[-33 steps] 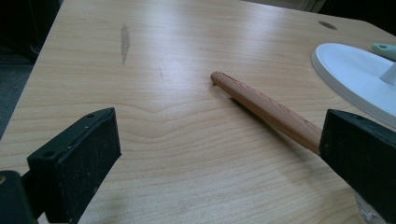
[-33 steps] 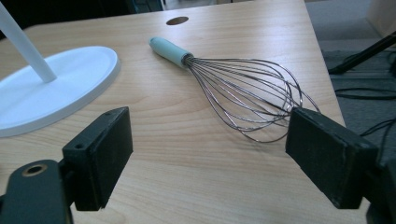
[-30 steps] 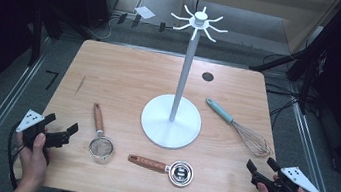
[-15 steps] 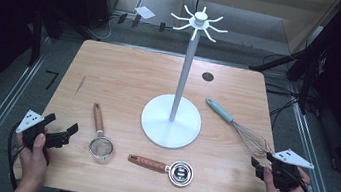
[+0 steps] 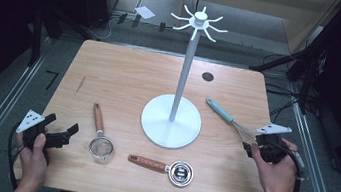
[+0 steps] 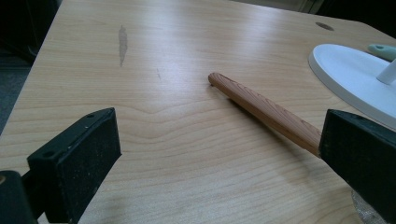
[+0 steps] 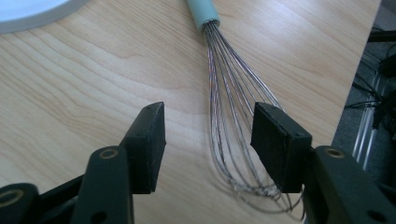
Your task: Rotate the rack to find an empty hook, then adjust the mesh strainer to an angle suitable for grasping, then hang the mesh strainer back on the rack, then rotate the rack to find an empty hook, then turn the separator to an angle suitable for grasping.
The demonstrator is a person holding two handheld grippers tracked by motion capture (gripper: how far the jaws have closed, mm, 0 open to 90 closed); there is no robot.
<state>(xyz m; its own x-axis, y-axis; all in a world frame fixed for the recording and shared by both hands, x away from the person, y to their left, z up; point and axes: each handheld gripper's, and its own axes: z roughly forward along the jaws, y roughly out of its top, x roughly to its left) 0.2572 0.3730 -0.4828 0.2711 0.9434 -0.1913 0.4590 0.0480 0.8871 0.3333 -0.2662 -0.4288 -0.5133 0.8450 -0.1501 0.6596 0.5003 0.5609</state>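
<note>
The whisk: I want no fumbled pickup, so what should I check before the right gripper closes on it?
1. Whisk wires lie between the jaws of the right gripper: ok; the jaws have just been closing around them.
2. Pads pressing the wires: not ok, gaps show on both sides.
3. Wires centred between the jaws: not ok, they sit nearer the right-hand pad in the right gripper view.
4. Whisk clear of the white stand base: ok, bare wood between them.
5. Left gripper out of the way: ok, open, by the strainer at the table's other side.
6. Grip firm on springy wires: cannot tell.
</note>
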